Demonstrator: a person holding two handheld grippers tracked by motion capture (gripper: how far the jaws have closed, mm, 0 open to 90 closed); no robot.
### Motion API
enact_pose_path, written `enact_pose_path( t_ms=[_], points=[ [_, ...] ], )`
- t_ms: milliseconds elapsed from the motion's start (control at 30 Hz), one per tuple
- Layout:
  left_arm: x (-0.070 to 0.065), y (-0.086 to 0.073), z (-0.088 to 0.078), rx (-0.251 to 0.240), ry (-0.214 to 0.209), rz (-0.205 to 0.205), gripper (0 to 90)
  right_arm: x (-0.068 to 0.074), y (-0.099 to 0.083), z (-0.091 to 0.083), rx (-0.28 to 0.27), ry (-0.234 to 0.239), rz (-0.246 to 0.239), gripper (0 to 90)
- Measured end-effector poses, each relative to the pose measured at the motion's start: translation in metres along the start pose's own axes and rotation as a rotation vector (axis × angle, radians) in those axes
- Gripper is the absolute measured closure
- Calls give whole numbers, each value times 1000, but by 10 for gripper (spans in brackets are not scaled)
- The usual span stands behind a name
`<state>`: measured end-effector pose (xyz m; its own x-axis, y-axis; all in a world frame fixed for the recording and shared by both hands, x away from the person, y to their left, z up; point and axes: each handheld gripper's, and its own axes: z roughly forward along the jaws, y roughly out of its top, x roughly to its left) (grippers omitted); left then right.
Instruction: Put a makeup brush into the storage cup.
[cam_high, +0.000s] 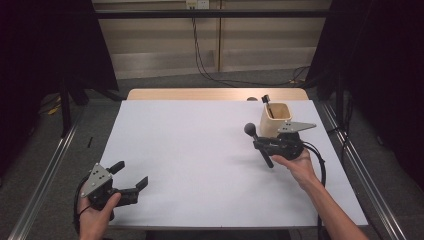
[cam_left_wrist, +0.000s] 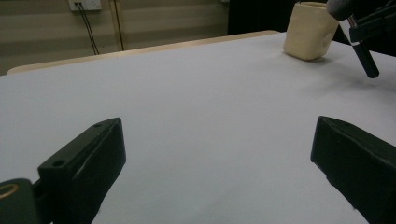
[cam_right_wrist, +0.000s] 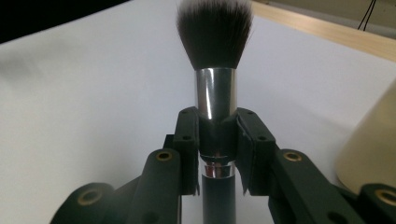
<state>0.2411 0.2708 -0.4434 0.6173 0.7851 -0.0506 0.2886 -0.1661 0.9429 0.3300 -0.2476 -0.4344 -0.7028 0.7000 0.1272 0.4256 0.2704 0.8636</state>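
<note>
One brush (cam_high: 266, 102) stands inside the cream cup (cam_high: 275, 120).

The cup (cam_high: 275, 119) is standing at the far right of the surface (cam_high: 200, 150), with a brush (cam_high: 267, 102) sticking up inside it. Just before it, the right gripper (cam_high: 260, 144) is holding another brush (cam_high: 259, 144) above the surface. The left gripper (cam_high: 131, 176) is sitting well apart at the near left corner.

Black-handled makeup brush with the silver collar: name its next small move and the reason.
Probably lift the black-handled makeup brush over the cream holder cup beside it. The right tongs already clamp its collar, and the cup's mouth looks open beside one brush already inside.
</note>
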Motion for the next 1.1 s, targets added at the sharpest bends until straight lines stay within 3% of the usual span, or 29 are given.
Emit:
enact_pose_path(
  t_ms=[200, 300, 667, 867, 1100],
  points=[
    [0, 0, 0, -1, -1, -1, 34, 0, -2, -6, -87, 2, 29, 720],
    [0, 0, 0, 0, 0, -1, 33, 2, 0, -7, -108, -3, 14, 720],
    [-1, 0, 0, -7, -1, -9, 34, 3, 13, -22, -216, -16, 27, 720],
    [-4, -1, 3, -6, -11, -7, 34, 0, 24, -25, -242, -34, 15, 720],
    [-2, 0, 1, -17, 1, -15, 34, -6, 38, -29, -273, -52, 34, 719]
  ],
)
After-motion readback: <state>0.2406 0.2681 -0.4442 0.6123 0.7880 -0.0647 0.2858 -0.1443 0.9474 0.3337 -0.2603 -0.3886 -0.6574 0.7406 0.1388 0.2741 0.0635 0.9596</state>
